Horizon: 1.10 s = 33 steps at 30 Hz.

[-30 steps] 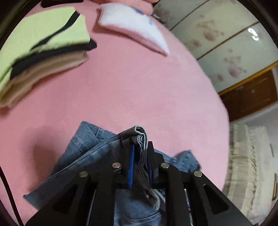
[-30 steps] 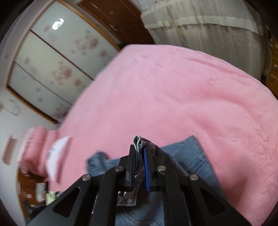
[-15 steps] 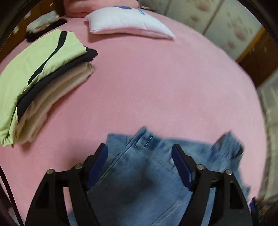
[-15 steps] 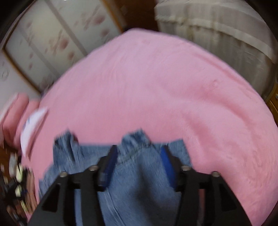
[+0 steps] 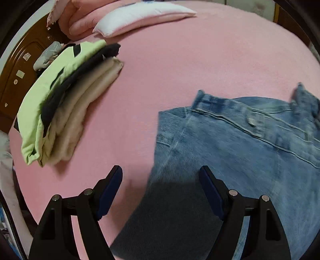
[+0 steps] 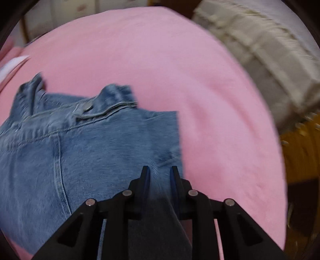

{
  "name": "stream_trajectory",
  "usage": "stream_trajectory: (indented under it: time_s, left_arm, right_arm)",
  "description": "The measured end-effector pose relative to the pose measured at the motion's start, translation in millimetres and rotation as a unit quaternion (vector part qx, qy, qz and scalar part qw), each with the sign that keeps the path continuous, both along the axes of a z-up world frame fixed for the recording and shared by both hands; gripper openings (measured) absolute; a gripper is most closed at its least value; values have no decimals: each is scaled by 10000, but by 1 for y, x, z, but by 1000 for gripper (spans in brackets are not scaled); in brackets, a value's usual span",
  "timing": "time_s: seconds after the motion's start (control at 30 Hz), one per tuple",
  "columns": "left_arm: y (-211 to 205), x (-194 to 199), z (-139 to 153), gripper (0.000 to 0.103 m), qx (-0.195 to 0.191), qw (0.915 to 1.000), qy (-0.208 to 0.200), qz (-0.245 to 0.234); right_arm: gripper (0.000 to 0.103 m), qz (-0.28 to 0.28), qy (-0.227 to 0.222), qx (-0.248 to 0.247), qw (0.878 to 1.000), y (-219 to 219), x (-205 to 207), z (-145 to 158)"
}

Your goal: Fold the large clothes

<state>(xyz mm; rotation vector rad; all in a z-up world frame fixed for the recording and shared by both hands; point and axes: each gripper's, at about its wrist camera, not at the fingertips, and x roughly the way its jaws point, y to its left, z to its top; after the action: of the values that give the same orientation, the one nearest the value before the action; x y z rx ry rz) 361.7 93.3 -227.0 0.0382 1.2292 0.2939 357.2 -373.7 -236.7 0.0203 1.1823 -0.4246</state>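
Jaws first: my left gripper [image 5: 161, 176] stands wide, with nothing pressed between its pads; my right gripper [image 6: 159, 174] is nearly together and closing, and a ridge of denim appears to rise between its fingers, though the blur keeps me from saying the pads already press on it.

What matters is the jeans [image 5: 240, 152], which lie flat on the pink bedspread [image 5: 180, 66] with the waistband [image 6: 96, 112] at the far end from me and the legs running back under both tools. So the long axis runs from me outward, and any next fold has to travel along it.

From my left jaws, the denim's left edge passes right between the fingers: one pad hangs over bare pink, the other over cloth. From my right jaws, the right edge of the jeans lies just beside the outer finger, with the bedspread beginning right after it. Each hand therefore sits at its own side edge, and neither is nearer the waistband than the other, as far as I can judge.

Further out, a stack of folded clothes [image 5: 66, 104] rests on the bed well to the left, apart from the jeans, with a white pillow [image 5: 140, 16] beyond it. On the right side, a cream curtain [image 6: 270, 60] hangs past the bed's edge.
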Motion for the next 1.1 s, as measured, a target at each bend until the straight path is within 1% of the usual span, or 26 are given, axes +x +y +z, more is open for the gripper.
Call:
stream_trajectory:
  time_s: [0.07, 0.1, 0.13, 0.17, 0.2, 0.23, 0.27, 0.3, 0.33, 0.37, 0.4, 0.47, 0.53, 0.57, 0.63, 0.7, 0.73, 0.77, 0.8, 0.83, 0.9, 0.97, 1.0, 1.03, 1.07, 1.1]
  left_arm:
    - [-9, -16, 17, 77, -364, 9990, -157, -193]
    - [-13, -18, 21, 77, -517, 9982, -204, -245]
    - [-20, -29, 29, 77, -863, 9952, -275, -384]
    - [-29, -40, 33, 77, -1245, 9902, -269, -570]
    - [-38, -49, 35, 76, -1507, 9857, -201, -723]
    - [-47, -56, 35, 69, -1677, 9823, -144, -817]
    - [-57, -65, 33, 63, -1881, 9778, -48, -927]
    - [-65, -71, 31, 51, -2015, 9744, 30, -1001]
    - [-77, -79, 25, 36, -2255, 9672, 211, -1147]
    - [-87, -86, 18, 26, -2470, 9601, 379, -1255]
    - [-89, -89, 12, 7, -2601, 9557, 481, -1294]
    - [-100, -96, -4, 6, -2939, 9426, 796, -1370]
    - [-107, -104, -16, 6, -3020, 9371, 961, -1460]
    - [-110, -107, -24, 6, -2924, 9378, 1058, -1542]
    - [-106, -103, -41, 5, -2711, 9432, 1071, -1595]
    - [-103, -100, -42, 2, -2529, 9489, 960, -1627]
    - [-96, -98, -39, 2, -2296, 9554, 848, -1655]
    - [-90, -97, -35, 2, -2022, 9622, 707, -1680]
    - [-84, -93, -33, 2, -1830, 9664, 601, -1699]
    - [-74, -91, -29, 2, -1547, 9717, 485, -1717]
    - [-51, -86, -31, 3, -927, 9812, 487, -1621]
    - [-15, -83, -43, 3, -169, 9891, 532, -1360]
    - [1, -82, -47, 3, -121, 9908, 536, -1234]
    - [12, -81, -50, 3, -129, 9922, 514, -1126]
    - [24, -80, -53, 3, -120, 9934, 511, -1019]
    - [29, -79, -53, 3, -186, 9935, 512, -997]
  right_arm:
    - [19, -43, -232, -94, 9997, 17, -9, 14]
    - [19, 45, -367, 1, 9993, 29, -15, 22]
    - [19, 106, -444, 166, 9988, 39, -21, 28]
    - [19, 178, -536, 571, 9968, 53, -29, 33]
    - [19, 220, -597, 932, 9936, 64, -35, 33]
    - [18, 274, -675, 1607, 9843, 78, -45, 32]
    - [16, 292, -706, 2014, 9765, 85, -51, 29]
    - [13, 333, -725, 2705, 9594, 100, -60, 22]
    - [5, 382, -693, 3028, 9498, 110, -64, 19]
    - [3, 472, -577, 3353, 9391, 124, -69, 10]
    - [3, 535, -411, 3511, 9339, 138, -72, 2]
    - [3, 669, -136, 3696, 9267, 161, -79, -13]
    - [4, 712, 80, 3909, 9177, 170, -81, -27]
    - [3, 698, 94, 3964, 9154, 170, -82, -32]
    - [3, 789, 18, 3986, 9137, 166, -78, -35]
    - [0, 805, 65, 3805, 9212, 157, -72, -40]
    - [0, 782, 127, 3733, 9243, 147, -69, -44]
    - [0, 769, 126, 3858, 9193, 138, -65, -43]
    - [0, 697, 92, 4110, 9089, 122, -63, -45]
    - [0, 572, 17, 4025, 9136, 103, -63, -44]
    - [0, 496, -135, 3676, 9285, 74, -65, -36]
    - [0, 249, -280, 2999, 9532, 35, -74, -28]
    - [0, 149, -356, 3020, 9525, 18, -81, -27]
    - [0, -78, -336, 2842, 9581, 2, -87, -27]
    - [0, -357, -316, 2344, 9710, -15, -95, -25]
    - [0, -444, -361, 2096, 9761, -24, -100, -21]
